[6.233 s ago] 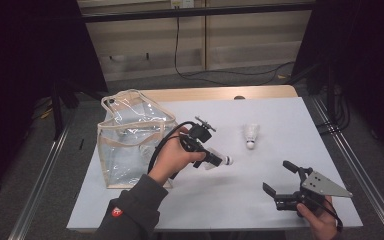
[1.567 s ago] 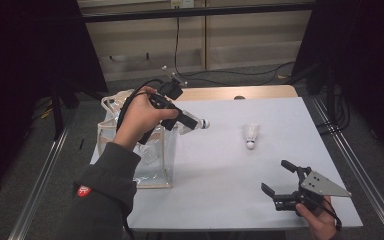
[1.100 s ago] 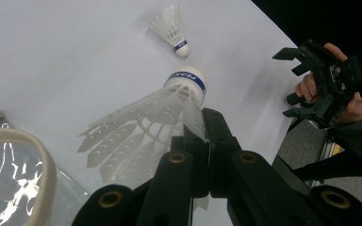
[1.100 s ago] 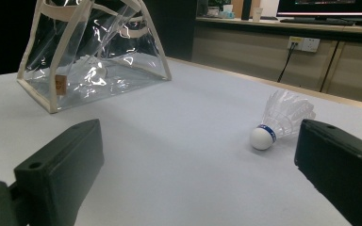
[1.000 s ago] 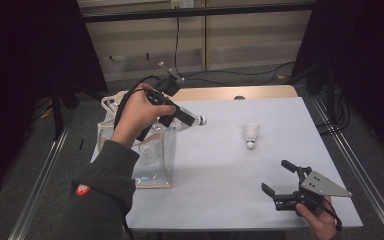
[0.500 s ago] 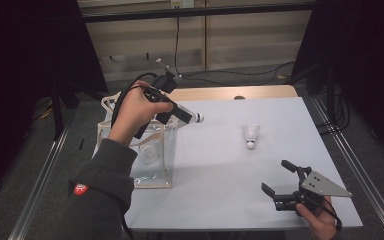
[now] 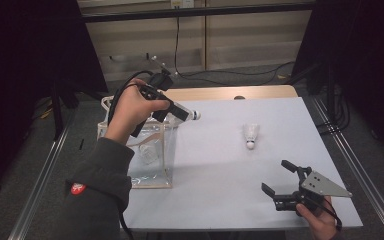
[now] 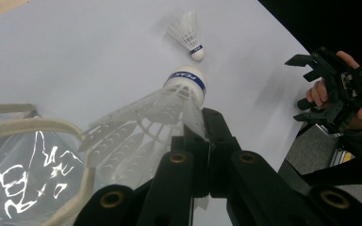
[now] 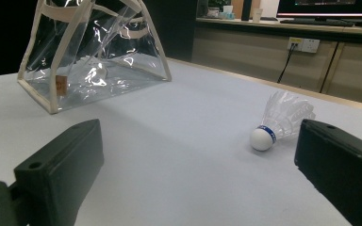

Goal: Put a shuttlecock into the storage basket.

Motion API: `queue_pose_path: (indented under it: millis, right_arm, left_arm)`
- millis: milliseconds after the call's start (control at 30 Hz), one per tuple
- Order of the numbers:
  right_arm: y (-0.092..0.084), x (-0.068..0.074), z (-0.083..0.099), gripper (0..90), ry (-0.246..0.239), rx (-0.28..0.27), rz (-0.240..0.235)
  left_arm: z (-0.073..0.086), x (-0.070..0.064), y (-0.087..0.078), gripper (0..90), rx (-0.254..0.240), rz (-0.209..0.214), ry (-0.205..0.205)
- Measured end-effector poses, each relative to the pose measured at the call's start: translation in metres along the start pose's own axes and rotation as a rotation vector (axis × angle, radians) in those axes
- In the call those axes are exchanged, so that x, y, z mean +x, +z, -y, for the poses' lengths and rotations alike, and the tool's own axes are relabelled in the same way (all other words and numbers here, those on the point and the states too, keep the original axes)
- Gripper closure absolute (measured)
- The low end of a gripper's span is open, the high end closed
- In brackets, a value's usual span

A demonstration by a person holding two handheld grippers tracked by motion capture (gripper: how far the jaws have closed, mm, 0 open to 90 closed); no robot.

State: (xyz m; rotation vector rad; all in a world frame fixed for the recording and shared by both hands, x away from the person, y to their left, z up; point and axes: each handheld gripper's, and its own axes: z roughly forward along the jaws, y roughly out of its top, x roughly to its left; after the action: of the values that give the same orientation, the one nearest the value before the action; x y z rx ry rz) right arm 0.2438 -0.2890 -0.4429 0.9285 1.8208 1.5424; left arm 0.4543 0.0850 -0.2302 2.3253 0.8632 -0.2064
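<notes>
Carrying a white feathered shuttlecock with a blue-banded cork (image 8: 169, 110), pinched by its skirt in the clenched left gripper (image 7: 180, 113), raised just beside the top of the clear plastic tote bag with cream trim (image 7: 150, 165). Best swung back over the bag's open mouth, cork down, clear of the handles, before letting go. Right gripper (image 7: 280, 192) idle, jaws spread, empty. Three shuttlecocks: one held, one inside the bag (image 9: 99, 73), one lying on the white table (image 7: 250, 135). One bag.
</notes>
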Motion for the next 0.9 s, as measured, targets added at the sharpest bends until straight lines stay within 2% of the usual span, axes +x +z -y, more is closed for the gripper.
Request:
queue_pose_path:
  millis: [100, 167, 433, 800, 900]
  right_arm:
    - [0.0, 0.0, 0.0, 1.9, 0.0, -0.001, -0.001]
    - [0.0, 0.0, 0.0, 1.9, -0.001, -0.002, 0.0]
    - [0.0, 0.0, 0.0, 1.9, -0.002, -0.002, 0.0]
    - [-0.001, -0.001, 0.0, 1.9, -0.006, -0.007, 0.005]
    - [-0.001, -0.001, 0.0, 1.9, -0.006, -0.007, 0.005]
  left_arm:
    - [0.001, 0.001, -0.002, 90.0, -0.011, 0.004, -0.014]
    - [0.001, 0.002, -0.005, 90.0, -0.008, 0.007, -0.008]
    - [0.001, 0.004, -0.009, 90.0, -0.025, -0.008, -0.028]
    - [0.002, 0.009, -0.016, 90.0, -0.023, -0.036, -0.037]
    - [0.002, 0.01, -0.018, 90.0, -0.024, -0.031, -0.044]
